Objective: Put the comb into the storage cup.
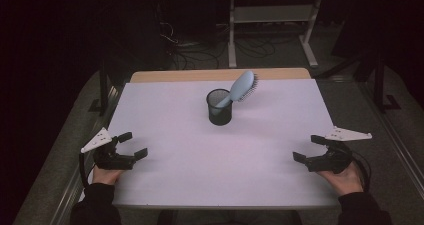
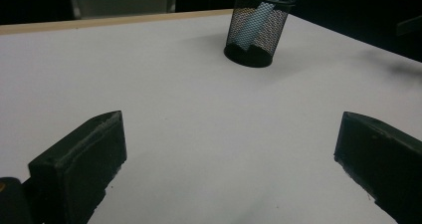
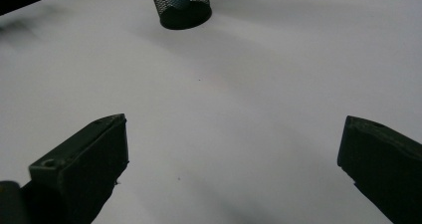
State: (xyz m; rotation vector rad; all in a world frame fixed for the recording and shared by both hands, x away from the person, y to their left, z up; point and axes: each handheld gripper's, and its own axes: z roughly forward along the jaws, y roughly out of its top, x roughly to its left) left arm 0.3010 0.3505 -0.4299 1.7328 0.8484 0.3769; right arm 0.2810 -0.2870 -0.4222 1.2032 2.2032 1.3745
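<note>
A black mesh cup (image 1: 219, 107) stands upright near the middle of the white table (image 1: 165, 115), toward the far side. A light blue hairbrush (image 1: 242, 87) sits handle-down in it, its bristled head leaning out to the right. My left gripper (image 1: 132, 145) rests open at the table's near left with nothing between its jaws. My right gripper (image 1: 308, 148) rests open at the near right, also empty. The left gripper view has the cup (image 2: 255, 30) ahead with the brush handle (image 2: 251, 25) inside. In the right gripper view the cup's base (image 3: 184, 5) is at the top edge.
Bare wood (image 1: 220, 74) edges the table's far side. Beyond it on the dark floor are a white metal frame (image 1: 272, 20) and tangled cables (image 1: 200, 47). Black stands (image 1: 103, 87) flank the table at both sides.
</note>
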